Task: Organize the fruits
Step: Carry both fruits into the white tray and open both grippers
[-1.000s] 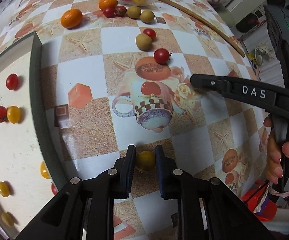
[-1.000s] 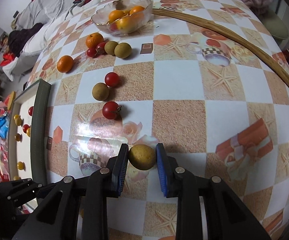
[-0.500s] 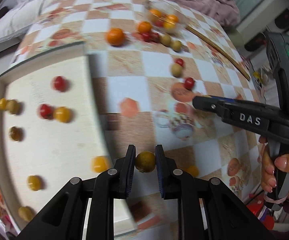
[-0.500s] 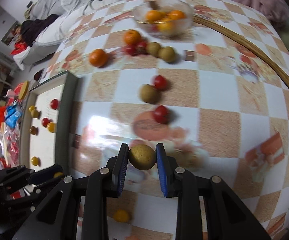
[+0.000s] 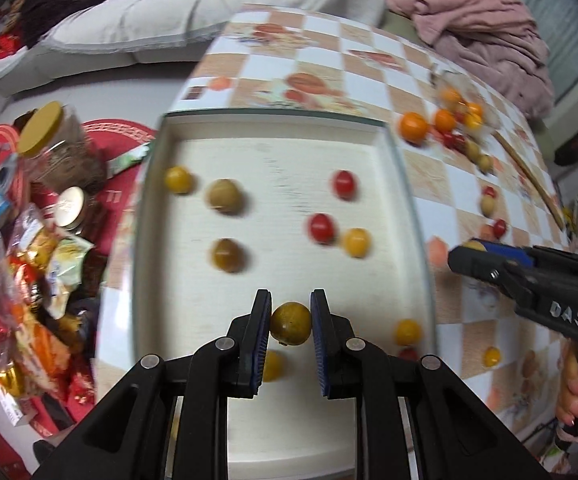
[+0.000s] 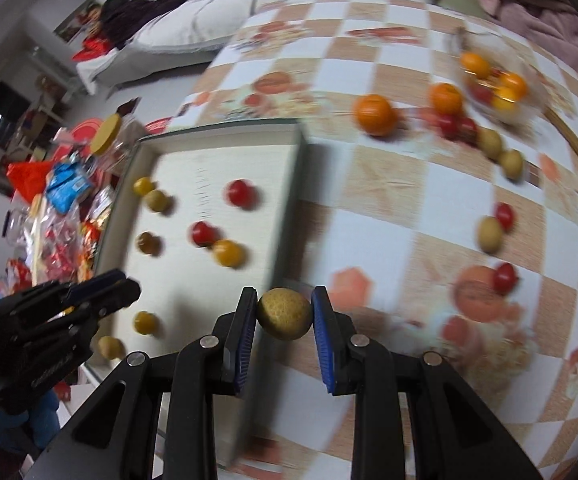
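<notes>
Cream tray (image 5: 273,148) held roughly ten blurred fruits; left gripper (image 5: 290,320) and right gripper (image 6: 285,314) each clasped a longan, many remained loose.

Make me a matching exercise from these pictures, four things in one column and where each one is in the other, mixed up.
Things:
1. small yellow-green round fruit
2. larger tan rough-skinned round fruit
3. big orange mandarin
4. bright red cherry tomato

Places:
A. on the checked tablecloth, beside the tray's far corner
B. lying in the white tray
C. held in the left tongs
D. held in the right tongs

Pairs: 1-C, 2-D, 3-A, 4-B
</notes>
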`<state>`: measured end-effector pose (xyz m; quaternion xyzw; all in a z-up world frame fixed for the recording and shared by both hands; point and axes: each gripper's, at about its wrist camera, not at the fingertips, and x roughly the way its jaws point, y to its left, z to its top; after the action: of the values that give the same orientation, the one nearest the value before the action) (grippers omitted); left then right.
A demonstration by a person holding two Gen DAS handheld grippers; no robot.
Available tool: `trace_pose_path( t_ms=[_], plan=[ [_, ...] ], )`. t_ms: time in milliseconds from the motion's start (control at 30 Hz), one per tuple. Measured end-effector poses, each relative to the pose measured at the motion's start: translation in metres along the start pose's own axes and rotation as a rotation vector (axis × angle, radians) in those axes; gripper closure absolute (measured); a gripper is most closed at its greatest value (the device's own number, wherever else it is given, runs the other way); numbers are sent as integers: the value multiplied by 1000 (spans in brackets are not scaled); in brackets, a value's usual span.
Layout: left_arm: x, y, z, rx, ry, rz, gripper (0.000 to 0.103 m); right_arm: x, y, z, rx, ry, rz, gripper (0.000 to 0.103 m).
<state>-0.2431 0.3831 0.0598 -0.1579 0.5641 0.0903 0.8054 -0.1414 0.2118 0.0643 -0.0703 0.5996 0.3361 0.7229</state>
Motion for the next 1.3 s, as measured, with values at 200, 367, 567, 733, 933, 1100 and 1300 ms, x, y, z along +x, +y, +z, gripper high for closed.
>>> trace_pose_path(
  t_ms=[200,367,567,733,933,1100,1300],
  plan=[
    [11,22,-1,-17,10,30,81,20,36,2,-69,37,11,73],
    [22,30,-2,-22,27,47,81,34,45,1,-93,67,-13,73],
    [28,35,-3,-24,46,54,81,44,48,-2,-119,93,-36,73],
    [34,36,-5,-20,65,64,81,51,50,-4,-142,106,-55,73],
    [37,31,-6,6,67,88,81,61,55,-8,-183,115,-83,72],
    [37,29,-7,31,69,106,81,61,62,-12,-248,107,-105,65],
    [32,28,-7,40,44,135,39,46,68,-18,-268,68,-87,45]
  ],
)
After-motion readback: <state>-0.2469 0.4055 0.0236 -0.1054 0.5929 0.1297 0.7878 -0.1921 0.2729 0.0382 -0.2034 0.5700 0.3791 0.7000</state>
